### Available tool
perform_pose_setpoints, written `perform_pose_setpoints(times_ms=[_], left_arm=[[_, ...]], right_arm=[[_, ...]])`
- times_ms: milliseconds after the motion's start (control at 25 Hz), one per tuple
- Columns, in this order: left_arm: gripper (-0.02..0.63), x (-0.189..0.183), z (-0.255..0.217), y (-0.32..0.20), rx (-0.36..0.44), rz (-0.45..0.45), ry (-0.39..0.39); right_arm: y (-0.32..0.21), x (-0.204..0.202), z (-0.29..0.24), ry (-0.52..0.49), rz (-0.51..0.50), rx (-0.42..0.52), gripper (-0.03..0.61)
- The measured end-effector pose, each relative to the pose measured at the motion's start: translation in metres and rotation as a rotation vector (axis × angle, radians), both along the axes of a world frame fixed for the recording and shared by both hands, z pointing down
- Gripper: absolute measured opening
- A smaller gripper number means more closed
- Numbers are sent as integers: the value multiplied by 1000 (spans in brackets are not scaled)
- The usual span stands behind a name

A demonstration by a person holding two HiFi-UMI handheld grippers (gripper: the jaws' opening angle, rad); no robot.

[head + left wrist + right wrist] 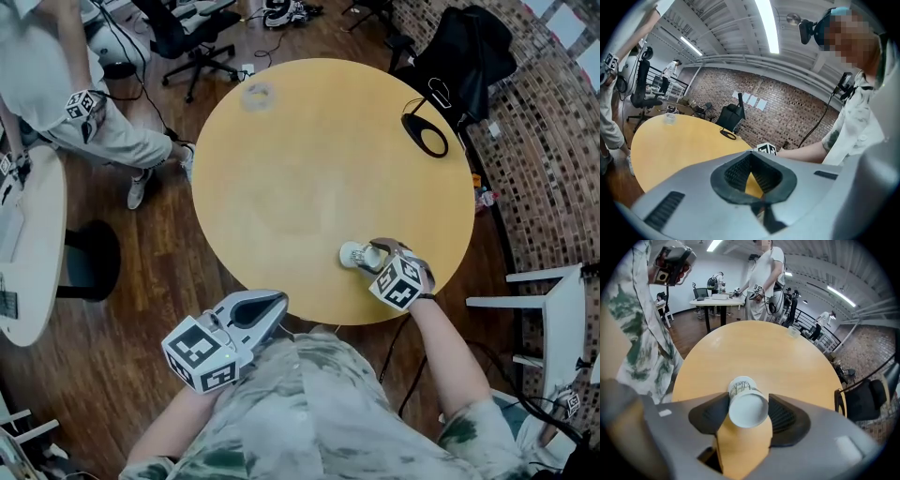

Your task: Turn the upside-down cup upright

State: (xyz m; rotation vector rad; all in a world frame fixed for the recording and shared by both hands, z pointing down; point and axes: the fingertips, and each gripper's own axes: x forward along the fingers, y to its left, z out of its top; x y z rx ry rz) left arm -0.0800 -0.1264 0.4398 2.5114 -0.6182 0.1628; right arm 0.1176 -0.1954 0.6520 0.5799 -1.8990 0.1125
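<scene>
**A:** In the head view, where is the cup?

**B:** At the lower right of the counter (309, 159), in my right tongs (380, 258). The paper cup (356, 254) lies on its side there, not upright and not upside-down. My left tongs (267, 305) are at the lower left, just at the counter's edge. A small clear cup (257, 95) stands near the top of the counter, too small for me to see inside it.

**A:** And the left gripper view?

**B:** The left tongs (752, 176) are closed together, with nothing between them.

**A:** The right gripper view?

**B:** The right tongs (749, 414) press the paper cup (745, 401) from both sides, about at its middle. One round white end faces the camera. I cannot tell if that end is the mouth or the base, and I see nothing spilling from it. I judge it to be light, thin and easy to crush. So a gentle hold on the wall, a little away from the rim, seems best to me.
</scene>
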Motion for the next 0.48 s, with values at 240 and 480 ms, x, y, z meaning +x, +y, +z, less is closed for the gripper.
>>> perform_pose_setpoints(times_ms=[240, 480], left_arm=[[-2, 13, 1, 1, -8, 14, -10], [-2, 23, -5, 9, -21, 3, -21]], right_arm=[[10, 23, 7, -30, 40, -7, 261], [35, 47, 37, 29, 18, -48, 249]])
